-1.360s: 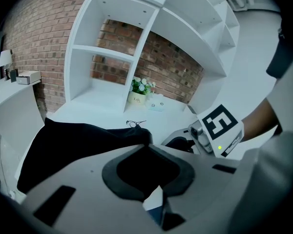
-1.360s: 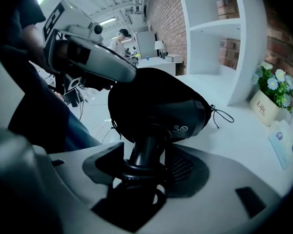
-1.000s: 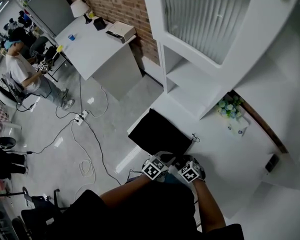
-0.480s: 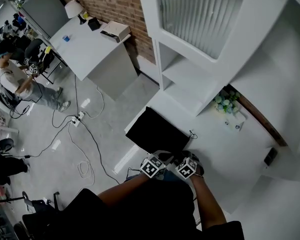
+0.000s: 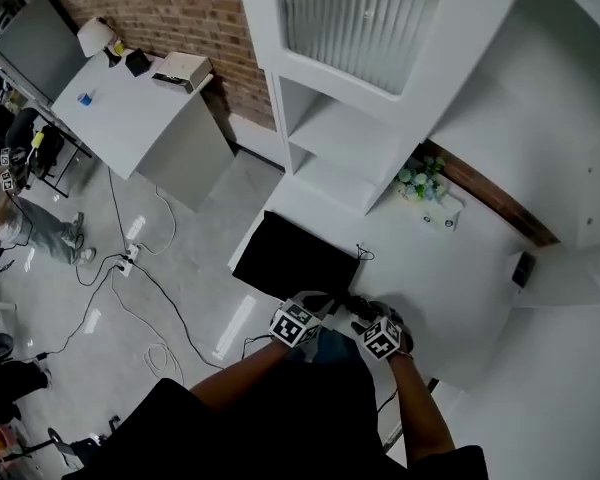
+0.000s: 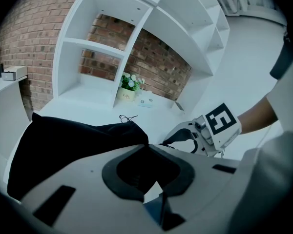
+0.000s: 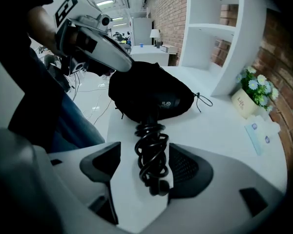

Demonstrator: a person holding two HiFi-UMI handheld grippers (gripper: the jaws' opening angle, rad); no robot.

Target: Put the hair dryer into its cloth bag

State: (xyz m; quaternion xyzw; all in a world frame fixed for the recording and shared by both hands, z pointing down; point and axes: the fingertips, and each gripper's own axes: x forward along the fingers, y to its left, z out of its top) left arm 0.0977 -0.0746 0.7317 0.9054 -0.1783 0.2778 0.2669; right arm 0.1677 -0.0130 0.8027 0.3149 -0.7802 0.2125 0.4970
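Observation:
The black cloth bag (image 5: pixel 298 256) lies bulging on the white counter (image 5: pixel 450 288). In the right gripper view the bag (image 7: pixel 151 94) has the dryer's coiled black cord (image 7: pixel 151 152) trailing out of its mouth; the dryer's body is hidden inside. My right gripper (image 7: pixel 145 167) points down over the cord; its jaws are opening, and the coil lies loose between them. My left gripper (image 6: pixel 146 149) is shut on the bag's rim (image 6: pixel 132 133) and shows as a white body (image 7: pixel 95 40) beside the bag. In the head view the left gripper (image 5: pixel 298 323) and right gripper (image 5: pixel 380 336) sit side by side.
White shelving (image 5: pixel 330 138) rises behind the counter. A small flower pot (image 7: pixel 249 94) and printed cards (image 7: pixel 260 133) stand at the right rear. The counter's near edge drops to a floor with cables (image 5: pixel 150 298). A white table (image 5: pixel 130 108) stands further off.
The right gripper has drawn slightly to the right, away from the left one. The head view has swung, so the room slid left and up. The left gripper keeps its hold.

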